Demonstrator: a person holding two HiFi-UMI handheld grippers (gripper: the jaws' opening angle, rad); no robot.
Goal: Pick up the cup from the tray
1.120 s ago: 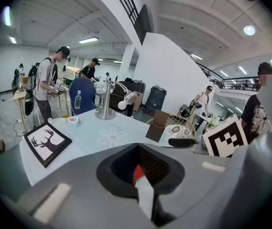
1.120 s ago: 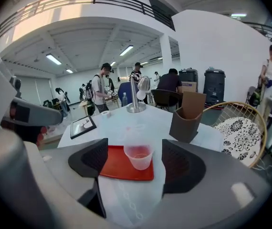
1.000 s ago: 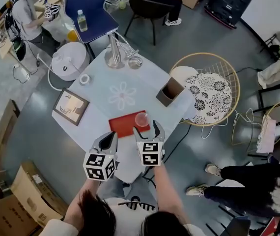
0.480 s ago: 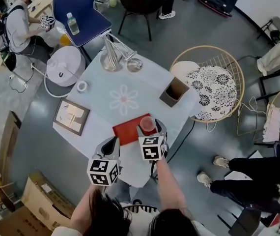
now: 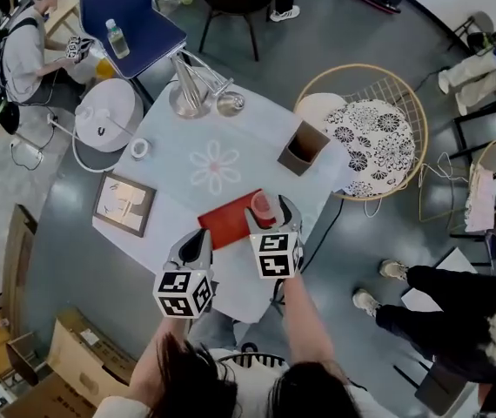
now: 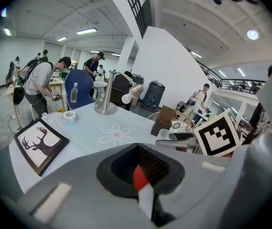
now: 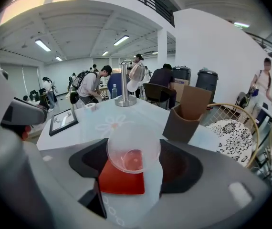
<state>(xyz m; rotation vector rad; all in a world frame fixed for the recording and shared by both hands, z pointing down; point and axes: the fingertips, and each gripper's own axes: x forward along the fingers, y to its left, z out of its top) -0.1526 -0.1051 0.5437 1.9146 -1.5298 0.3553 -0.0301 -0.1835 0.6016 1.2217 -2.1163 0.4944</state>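
A clear plastic cup (image 5: pixel 261 204) is at the right end of the red tray (image 5: pixel 226 220) on the white table (image 5: pixel 187 138). My right gripper (image 5: pixel 268 208) has its jaws on either side of the cup, and both pads touch its wall. In the right gripper view the cup (image 7: pixel 133 152) fills the gap of the right gripper (image 7: pixel 135 165), with the tray (image 7: pixel 119 180) showing through and below it. I cannot tell if the cup is off the tray. My left gripper (image 5: pixel 198 242) hovers at the tray's near left corner, shut and holding nothing. Only a sliver of tray shows in the left gripper (image 6: pixel 143 187) view.
A brown open box (image 5: pixel 304 147) stands beyond the tray to the right. A framed deer picture (image 5: pixel 125 205) lies at the left, with a tape roll (image 5: pixel 139 149) and a metal lamp (image 5: pixel 191 94) at the far side. A wicker chair (image 5: pixel 365 142) stands close on the right.
The right gripper went forward from short of the cup, took the cup between its jaws and closed on it. The left gripper stayed near the tray's near corner.
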